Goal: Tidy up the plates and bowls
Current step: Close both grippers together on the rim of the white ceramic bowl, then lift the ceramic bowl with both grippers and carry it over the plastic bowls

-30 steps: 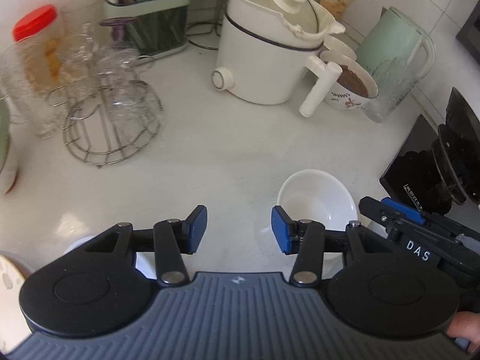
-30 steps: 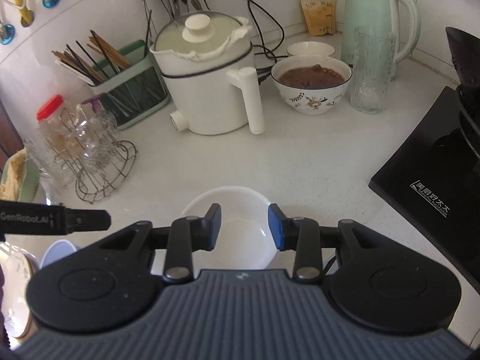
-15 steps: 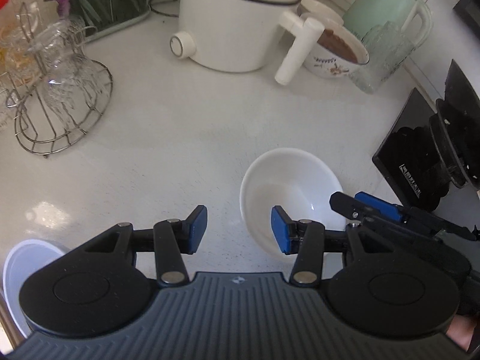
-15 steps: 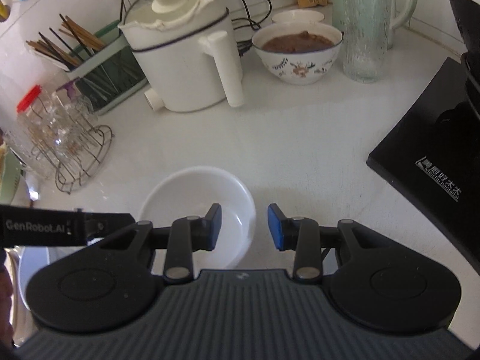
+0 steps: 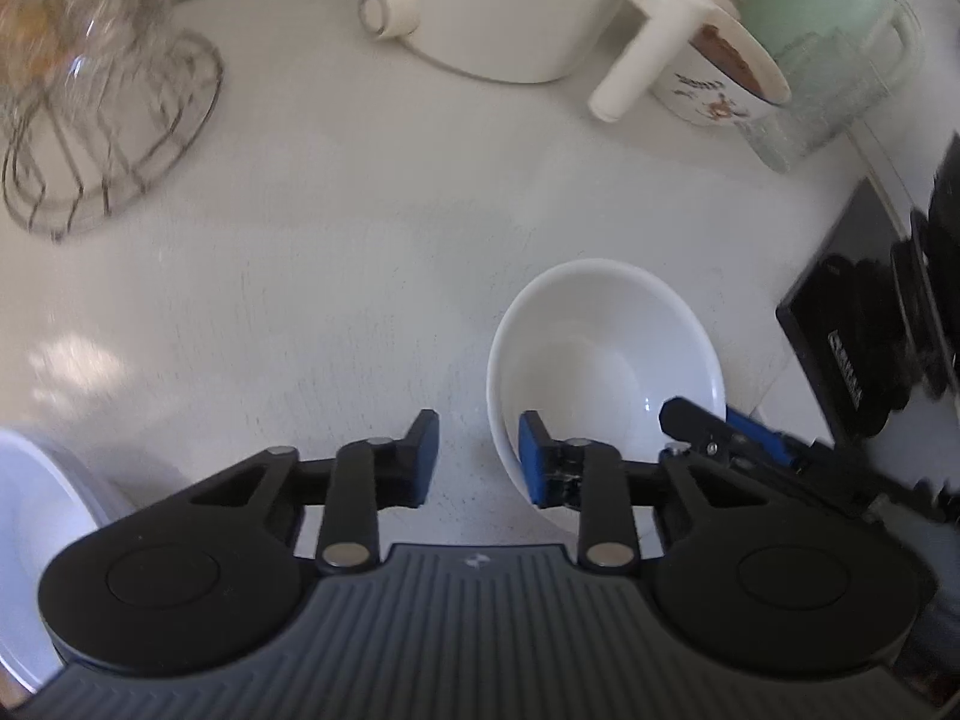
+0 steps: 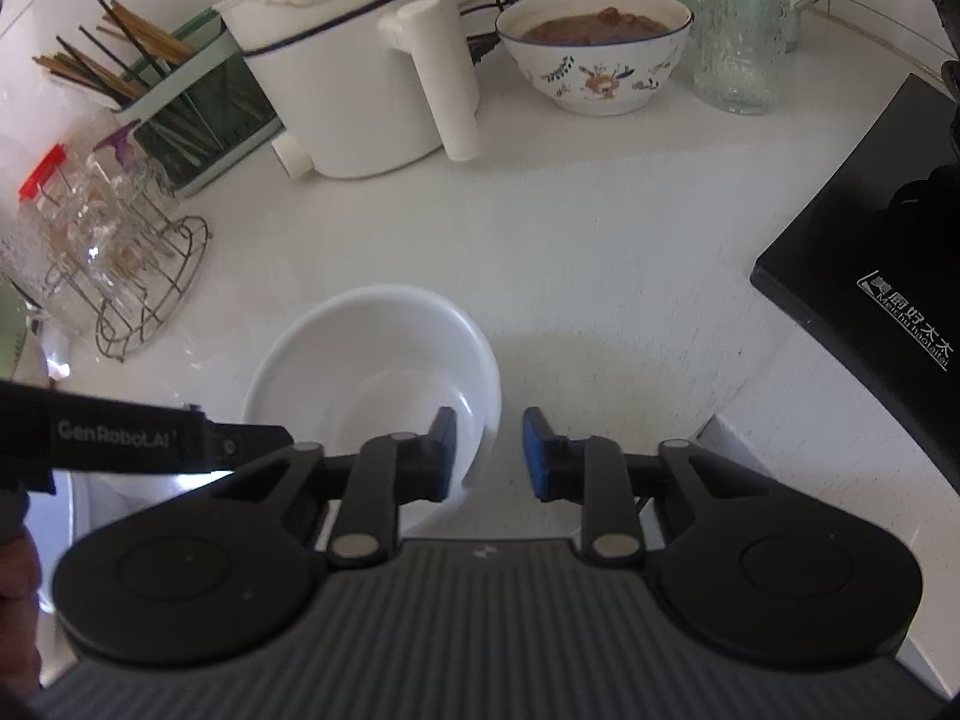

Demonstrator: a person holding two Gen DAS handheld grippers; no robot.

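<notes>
Left wrist view is showing you the white bowl (image 5: 603,354) sitting upright on the pale tabletop (image 5: 336,264), mouth facing up; being round, it has no long axis to speak of. Your left tongs (image 5: 477,456) are straddling its near-left rim, one blue pad inside the bowl and the other outside over the tabletop; the jaws have just been closing, yet a gap is showing on both sides of the rim, so they are not gripping it. Your right tongs (image 6: 489,453) are straddling the opposite side of the same bowl (image 6: 372,372), left pad inside, right pad outside; these jaws have also just been closing, and you cannot tell from the pictures whether the pads are pressing the rim.

Farther out, a white electric pot (image 6: 354,90) is standing beyond the bowl, with a flower-patterned bowl (image 6: 597,54) of brown food to its right and a ribbed glass (image 6: 738,24) beside that. A wire rack of glasses (image 6: 114,252) is standing to the left, a chopstick holder (image 6: 180,114) behind it, and a black stove (image 6: 870,276) is lying to the right.
</notes>
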